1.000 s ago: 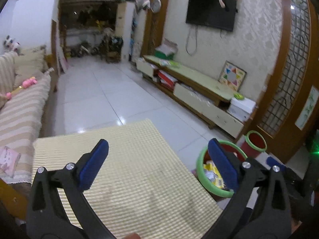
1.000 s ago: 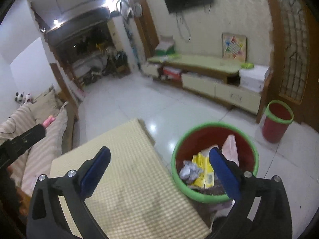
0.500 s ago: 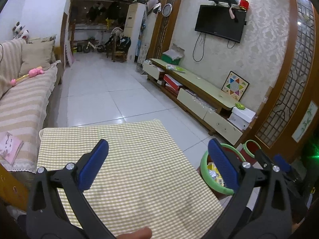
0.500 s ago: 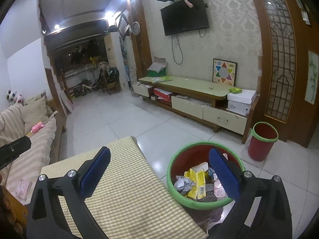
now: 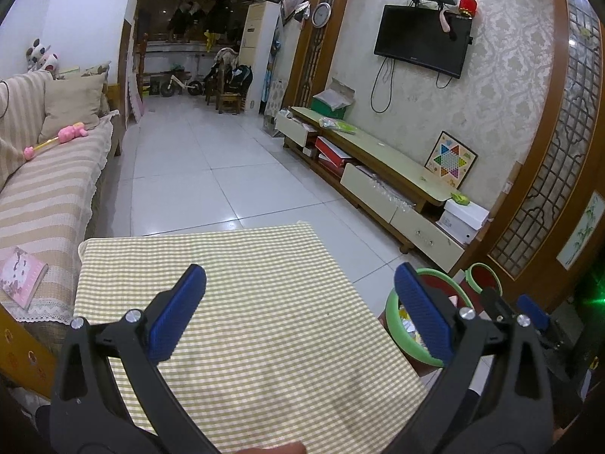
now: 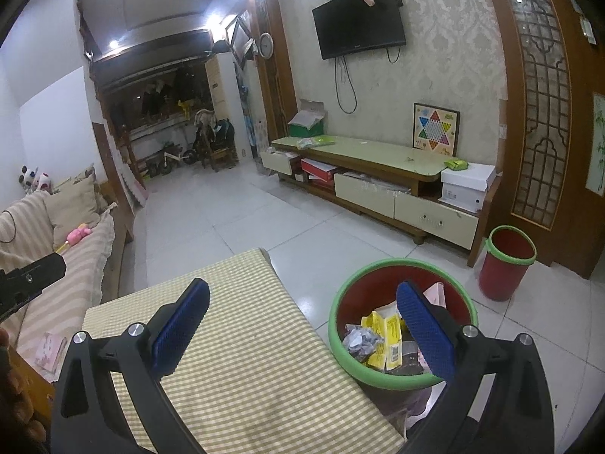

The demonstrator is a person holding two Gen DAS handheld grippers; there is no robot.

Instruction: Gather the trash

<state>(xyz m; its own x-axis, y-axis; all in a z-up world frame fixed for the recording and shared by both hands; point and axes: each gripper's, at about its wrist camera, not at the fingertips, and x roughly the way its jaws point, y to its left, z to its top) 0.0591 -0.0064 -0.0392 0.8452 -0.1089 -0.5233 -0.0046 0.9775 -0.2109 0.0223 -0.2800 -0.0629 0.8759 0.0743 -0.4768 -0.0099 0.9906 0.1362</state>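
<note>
Above the checked table [image 5: 242, 302] I hold my left gripper [image 5: 300, 312] and right gripper [image 6: 302, 327] spread wide, both empty; the trash [image 6: 382, 335] lies in the bin [image 6: 340, 344] beside the table.

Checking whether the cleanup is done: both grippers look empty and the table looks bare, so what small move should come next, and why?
Probably just lower both grippers to rest. The left gripper and right gripper are open and hold nothing, no trash shows on the checked tablecloth, and wrappers already lie in the bin beside the table.
</note>
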